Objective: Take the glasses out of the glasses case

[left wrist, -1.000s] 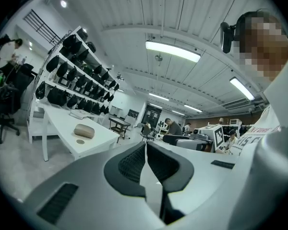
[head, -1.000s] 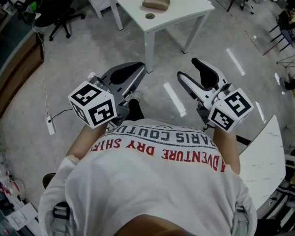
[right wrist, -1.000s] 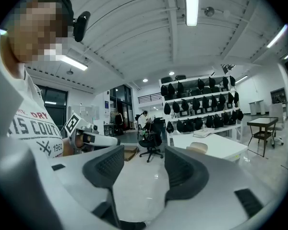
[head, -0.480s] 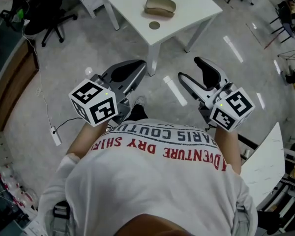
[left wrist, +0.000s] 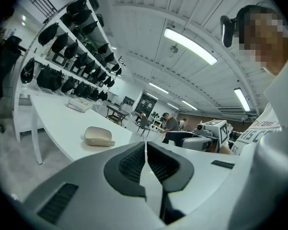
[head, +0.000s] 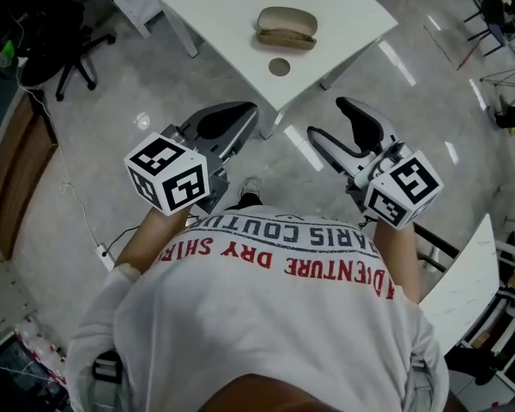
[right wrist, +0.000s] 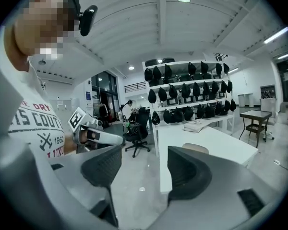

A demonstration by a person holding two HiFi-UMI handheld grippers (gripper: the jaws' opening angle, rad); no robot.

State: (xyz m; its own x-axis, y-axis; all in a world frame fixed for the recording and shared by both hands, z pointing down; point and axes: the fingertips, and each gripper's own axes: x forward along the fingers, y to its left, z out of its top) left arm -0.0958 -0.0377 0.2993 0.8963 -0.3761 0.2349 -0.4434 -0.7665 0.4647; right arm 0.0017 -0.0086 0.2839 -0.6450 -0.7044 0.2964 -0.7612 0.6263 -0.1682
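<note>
A shut beige glasses case (head: 286, 27) lies on the white table (head: 215, 7), also seen in the left gripper view (left wrist: 99, 136), and half hidden behind a jaw in the right gripper view (right wrist: 194, 148). Both grippers hang over the floor, short of the table's near corner. My left gripper (head: 243, 118) has its jaws closed together with nothing in them (left wrist: 145, 150). My right gripper (head: 329, 120) stands wide open (right wrist: 141, 164); its jaws have just been opening and nothing is between them.
A small round disc (head: 279, 67) lies on the table near the case. An office chair (head: 64, 54) stands at the left over grey floor. A shelf of dark bags (right wrist: 192, 92) runs behind the table. People sit at far desks (left wrist: 170, 123).
The table and case have drawn closer in the head view. Both grippers have travelled forward toward the table's corner, still side by side.
</note>
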